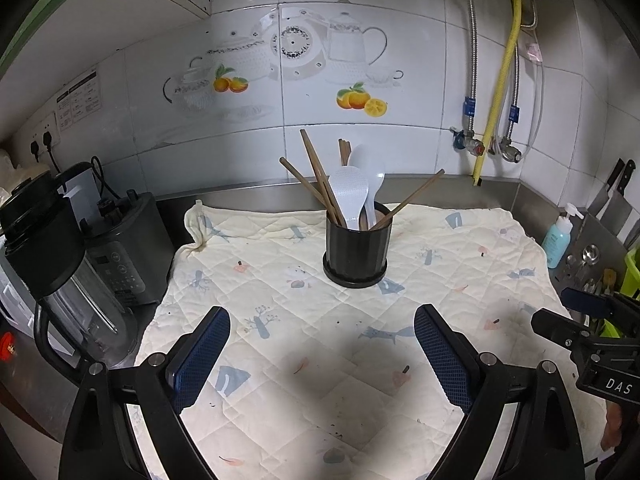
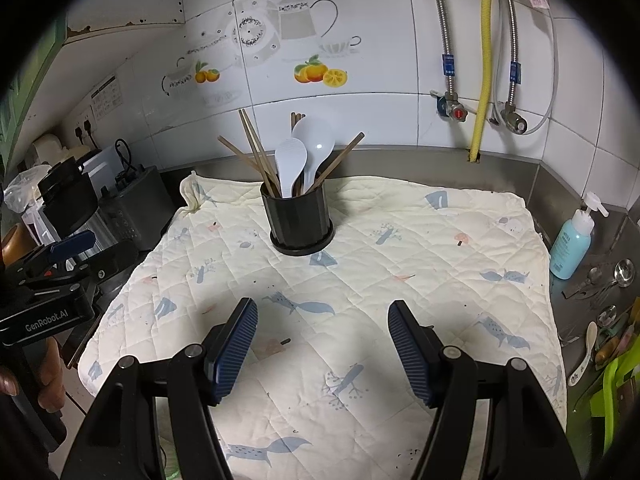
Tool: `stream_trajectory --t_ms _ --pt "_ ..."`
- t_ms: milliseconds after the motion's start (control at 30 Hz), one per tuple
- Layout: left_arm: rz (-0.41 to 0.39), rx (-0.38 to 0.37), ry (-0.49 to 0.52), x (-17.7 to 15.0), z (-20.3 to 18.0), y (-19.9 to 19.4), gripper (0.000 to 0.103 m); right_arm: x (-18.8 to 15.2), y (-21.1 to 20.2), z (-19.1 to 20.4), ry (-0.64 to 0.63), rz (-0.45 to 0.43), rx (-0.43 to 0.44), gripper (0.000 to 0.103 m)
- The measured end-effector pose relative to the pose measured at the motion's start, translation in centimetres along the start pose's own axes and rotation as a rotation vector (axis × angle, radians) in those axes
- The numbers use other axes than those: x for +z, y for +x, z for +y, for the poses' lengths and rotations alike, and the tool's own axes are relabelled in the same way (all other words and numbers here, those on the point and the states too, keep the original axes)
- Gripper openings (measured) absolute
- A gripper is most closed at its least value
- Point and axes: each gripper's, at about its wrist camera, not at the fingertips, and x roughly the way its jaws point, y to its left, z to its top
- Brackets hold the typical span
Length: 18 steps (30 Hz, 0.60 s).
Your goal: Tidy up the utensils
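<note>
A black ribbed utensil holder (image 1: 356, 254) (image 2: 301, 220) stands upright at the far middle of a quilted cloth (image 1: 280, 280) (image 2: 360, 264). In it stand several brown chopsticks (image 1: 316, 168) (image 2: 254, 146) and two white rice spoons (image 1: 349, 194) (image 2: 290, 160). My left gripper (image 1: 322, 320) hovers open over the near part of the cloth, nothing between its blue pads. My right gripper (image 2: 323, 312) is open too, empty, well short of the holder. Each gripper shows at the edge of the other's view.
A blender and a dark appliance (image 1: 120, 248) crowd the cloth's left edge. At the right are a blue soap bottle (image 2: 572, 244), metal spoons (image 2: 622, 272), a white ceramic spoon (image 2: 586, 352), a green rack (image 2: 616, 392) and knives (image 1: 618, 188). Pipes and valves (image 2: 486, 60) run down the tiled wall.
</note>
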Motion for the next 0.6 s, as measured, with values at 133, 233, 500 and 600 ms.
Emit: stream_trajectory --t_ms 133,233,500,600 --pt "0.004 0.002 0.006 -0.04 -0.09 0.25 0.101 -0.01 0.02 -0.09 0.003 -0.001 -0.003 0.075" --pt "0.002 0.006 0.011 -0.1 -0.08 0.31 0.101 -0.02 0.11 -0.05 0.014 -0.001 0.0 0.075" --pt "-0.005 0.012 0.012 -0.31 0.1 0.19 0.101 -0.14 0.06 0.03 0.014 -0.001 -0.002 0.075" --pt "-0.001 0.005 0.014 -0.32 0.15 0.12 0.101 -0.16 0.02 0.1 0.012 -0.001 -0.002 0.075"
